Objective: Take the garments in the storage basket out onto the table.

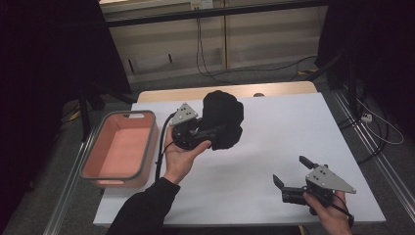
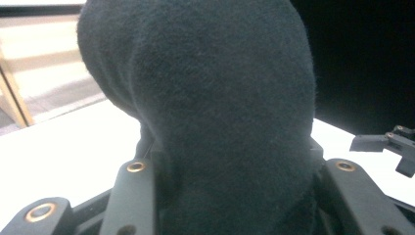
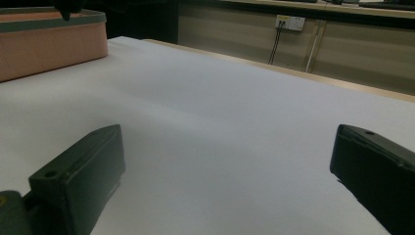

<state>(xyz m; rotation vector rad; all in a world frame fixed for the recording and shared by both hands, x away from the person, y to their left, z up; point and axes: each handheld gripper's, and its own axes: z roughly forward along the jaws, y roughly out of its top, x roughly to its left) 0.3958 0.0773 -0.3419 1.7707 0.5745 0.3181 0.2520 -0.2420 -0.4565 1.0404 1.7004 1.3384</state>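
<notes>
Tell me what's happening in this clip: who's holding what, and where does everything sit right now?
A person works at a white-covered table with a hand-held tool in each hand. The left tool is clamped on a bunched black fuzzy cloth, held up near the table's middle. A pink rectangular plastic bin with a grey rim sits at the table's left edge, with nothing visible inside. The right tool rests low near the front right, its jaws wide apart, holding nothing.

The black fleece cloth (image 1: 222,119) was bunched into a soft lump, clamped in the left gripper (image 1: 211,133) above the worktop (image 1: 274,147).
</notes>
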